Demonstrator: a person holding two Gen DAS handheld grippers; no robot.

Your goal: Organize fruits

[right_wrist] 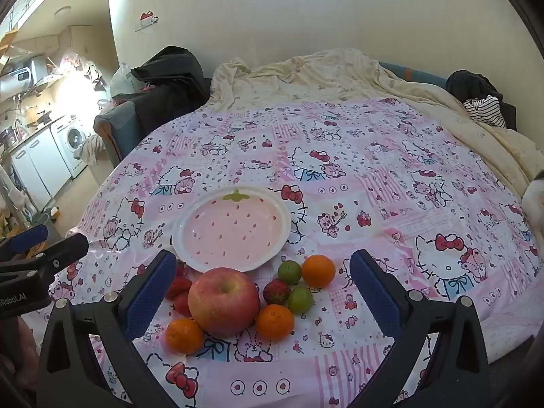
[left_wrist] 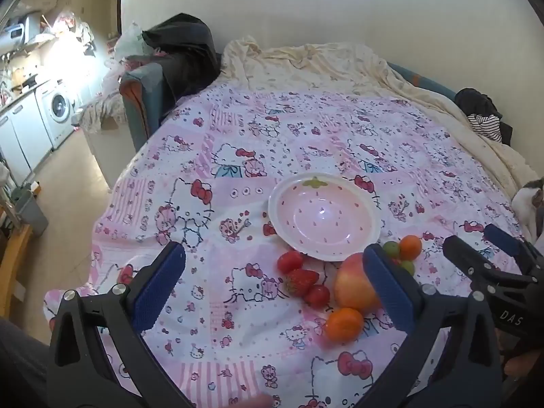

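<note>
Both hand-held grippers gape wide, empty; your right hand-held gripper [right_wrist: 261, 292] should clasp the firm, heavy apple [right_wrist: 223, 301] across its middle.

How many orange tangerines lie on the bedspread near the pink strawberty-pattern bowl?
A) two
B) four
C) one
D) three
D: the right wrist view shows three orange tangerines on the patterned bedspread, grouped around the red apple in front of the empty pink strawberry-pattern bowl.

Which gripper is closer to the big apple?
Right, it seems. The right gripper hangs open with the apple between its fingers. The left gripper is open too, with the apple beside its right finger.
</note>
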